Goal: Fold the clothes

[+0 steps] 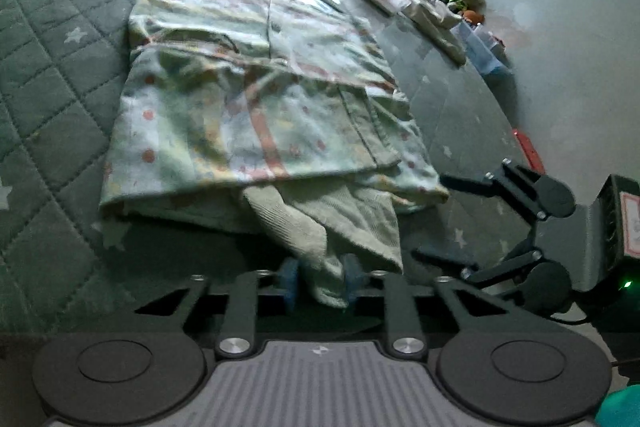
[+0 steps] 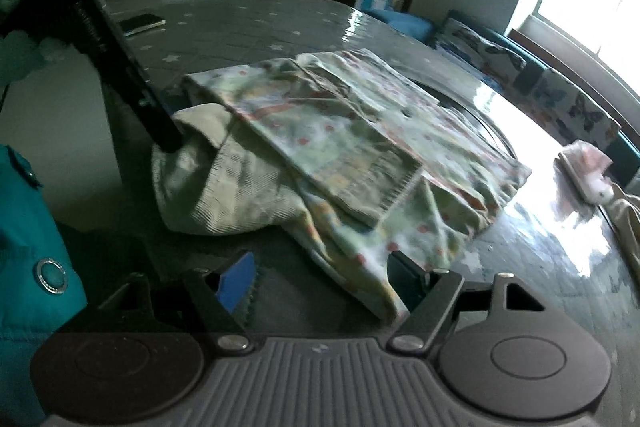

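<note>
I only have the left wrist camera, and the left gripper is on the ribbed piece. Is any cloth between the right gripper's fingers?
Observer: Yes. In the right wrist view a corner of the printed garment hangs between the open fingers of the right gripper. It leans on one finger, but the pads are not pressing it.
Operator: Anything else on the bed that I can't see?
Observer: A dark phone lies flat on the bed, well beyond the garment and apart from it.
Operator: What's on the right gripper's other side?
Observer: A teal jacket with a metal snap fills the left edge of that view, close to the gripper.
</note>
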Demonstrator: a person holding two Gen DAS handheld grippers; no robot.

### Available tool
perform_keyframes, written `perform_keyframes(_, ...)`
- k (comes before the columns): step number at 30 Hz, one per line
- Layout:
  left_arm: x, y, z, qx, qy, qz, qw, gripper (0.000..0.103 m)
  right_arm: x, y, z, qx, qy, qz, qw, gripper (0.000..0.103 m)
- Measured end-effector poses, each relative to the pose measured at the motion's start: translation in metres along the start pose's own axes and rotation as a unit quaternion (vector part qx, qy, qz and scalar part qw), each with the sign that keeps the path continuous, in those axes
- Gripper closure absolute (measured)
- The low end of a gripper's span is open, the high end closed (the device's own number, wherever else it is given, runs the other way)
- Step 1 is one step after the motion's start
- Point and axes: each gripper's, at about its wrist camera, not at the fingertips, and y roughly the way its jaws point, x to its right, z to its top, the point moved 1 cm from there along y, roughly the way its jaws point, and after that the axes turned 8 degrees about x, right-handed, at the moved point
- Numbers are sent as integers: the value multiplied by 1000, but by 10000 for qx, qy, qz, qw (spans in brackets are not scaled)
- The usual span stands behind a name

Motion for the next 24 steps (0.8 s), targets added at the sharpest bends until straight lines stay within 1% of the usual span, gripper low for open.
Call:
perform_keyframes(3,0,-7,10,215,40,-77,9997,91,-3,6,2,16,-41,111,9999,27)
perform_keyframes(7,1,-8,29,464,34,-184,9987,92,-3,11,6,94,-44,197,9998,27)
perform_keyframes(11,-3,-2,49,597,-24,-279,9978,93,-1,18,15,228,107,290,9993,30)
perform_keyframes(12,-4,0,53,621,-52,-300,9976,93,0,22,18,269,177,337,9989,34)
perform_keyframes(13,-6,2,57,641,-58,-312,9974,93,1,24,21,285,238,390,9985,41)
perform_keyframes(14,-8,4,60,655,-55,-313,9973,92,3,28,25,296,343,471,9979,44)
perform_keyframes(15,-10,4,62,660,-39,-311,9973,92,6,32,29,307,464,561,9969,54)
perform_keyframes(16,-11,4,63,658,-14,-308,9974,91,9,35,33,306,577,611,9960,65)
perform_keyframes(17,-13,4,63,657,11,-305,9974,90,14,38,37,295,722,631,9950,69)
perform_keyframes(19,-16,0,62,698,89,-290,9971,86,26,41,43,320,1042,678,9917,83)
perform_keyframes(20,-18,-5,60,747,155,-279,9967,78,33,42,46,343,1184,679,9900,84)
perform_keyframes(21,-21,-10,57,824,236,-240,9960,63,39,42,49,362,1323,689,9882,85)
perform_keyframes(22,-23,-16,55,924,328,-161,9951,57,45,42,52,383,1432,700,9865,87)
perform_keyframes(24,-26,-26,48,1099,567,-9,9923,54,53,43,57,419,1592,705,9838,88)
